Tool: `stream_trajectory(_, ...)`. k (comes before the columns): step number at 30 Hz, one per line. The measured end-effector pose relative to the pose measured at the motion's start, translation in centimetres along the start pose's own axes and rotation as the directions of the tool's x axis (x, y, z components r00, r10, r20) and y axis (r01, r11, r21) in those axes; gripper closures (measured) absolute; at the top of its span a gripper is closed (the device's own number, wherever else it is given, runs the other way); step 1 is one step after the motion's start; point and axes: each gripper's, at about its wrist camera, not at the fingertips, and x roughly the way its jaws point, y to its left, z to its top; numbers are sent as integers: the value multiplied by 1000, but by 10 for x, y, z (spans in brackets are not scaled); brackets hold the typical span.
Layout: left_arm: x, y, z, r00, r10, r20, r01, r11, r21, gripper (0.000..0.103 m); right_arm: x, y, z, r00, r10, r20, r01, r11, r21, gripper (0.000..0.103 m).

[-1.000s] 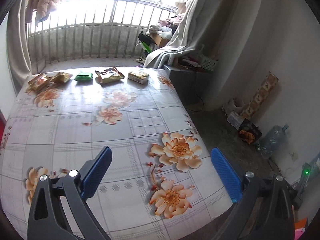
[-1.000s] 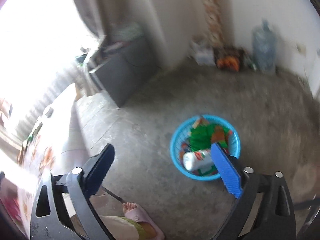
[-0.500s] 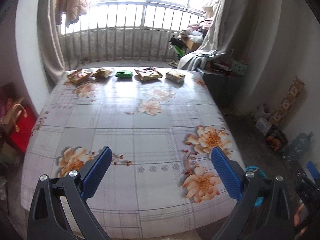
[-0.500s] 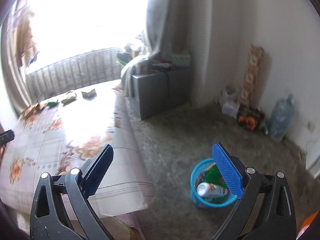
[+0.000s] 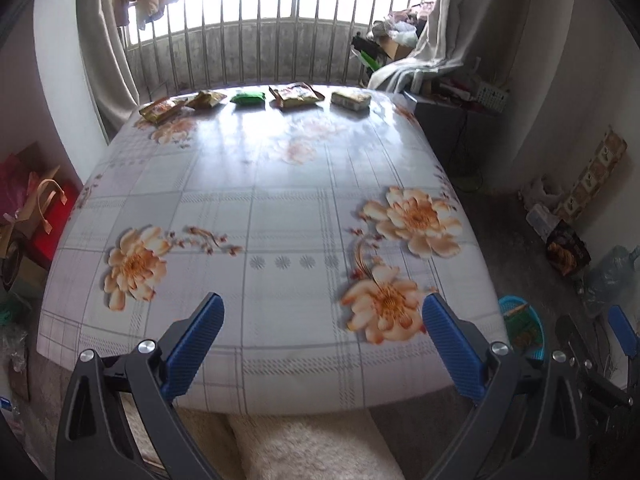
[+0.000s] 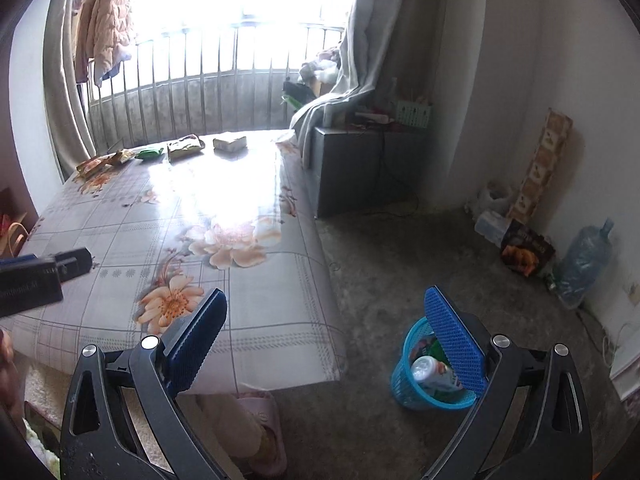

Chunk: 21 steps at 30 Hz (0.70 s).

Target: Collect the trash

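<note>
Left hand-held gripper (image 5: 320, 344) and right hand-held gripper (image 6: 326, 346) gape wide, holding nothing.

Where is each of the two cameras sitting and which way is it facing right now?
Left wrist: on the left gripper, near the table's front edge, facing the far row of wrappers and balcony railing; its open blue fingers show.
Right wrist: on the right gripper, off the table's right corner, looking over floor and blue basket; open fingers, slippered foot and left gripper's side show.
Shared: table, wrappers, basket, railing.
</note>
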Motion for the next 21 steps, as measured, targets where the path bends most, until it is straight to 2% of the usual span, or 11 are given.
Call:
stream_trajectory(7, 2, -23, -15, 999, -2, -36, 4, 997, 72, 6, -1, -12, -10, 1000, -27, -14, 27, 999, 26, 8)
stream_trajectory(21, 6, -24, -22, 998, 16, -60, -12, 997, 73, 6, 7, -19, -14, 996, -48, -74, 51, 998, 27, 8)
